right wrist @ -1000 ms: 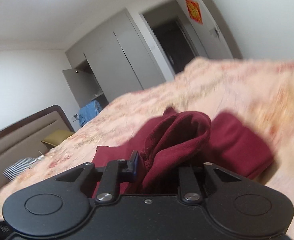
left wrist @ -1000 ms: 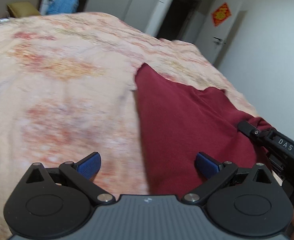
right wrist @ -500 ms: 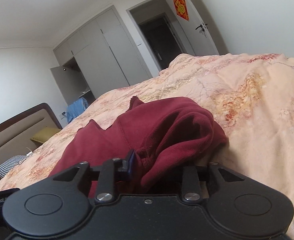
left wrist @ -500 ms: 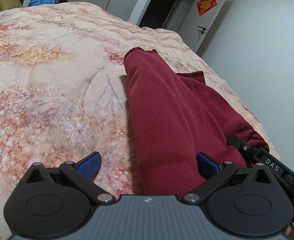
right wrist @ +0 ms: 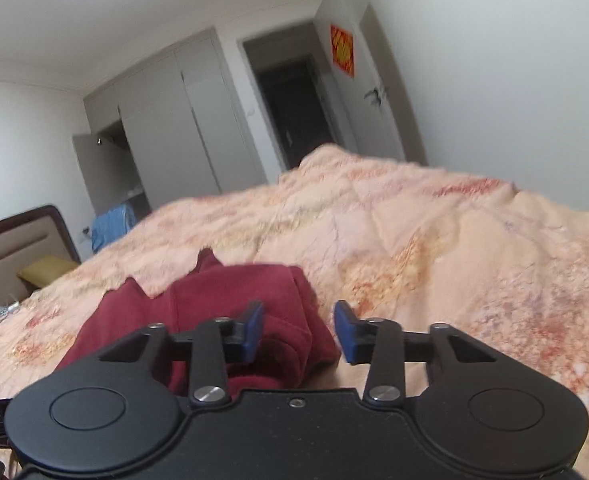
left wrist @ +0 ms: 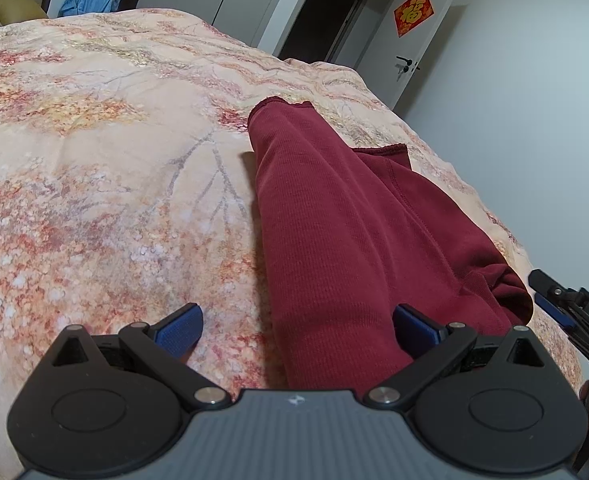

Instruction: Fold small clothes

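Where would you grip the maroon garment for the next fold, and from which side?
Probably the near end of the maroon garment, at its long folded edge. Come in low from the near side, along its length: it lies flat on the bedspread, and the open left gripper straddles that edge.

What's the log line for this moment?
left gripper: open, above red garment | right gripper: open, jaws just opening, garment edge between, unpinched | garment: lying on floral bedspread
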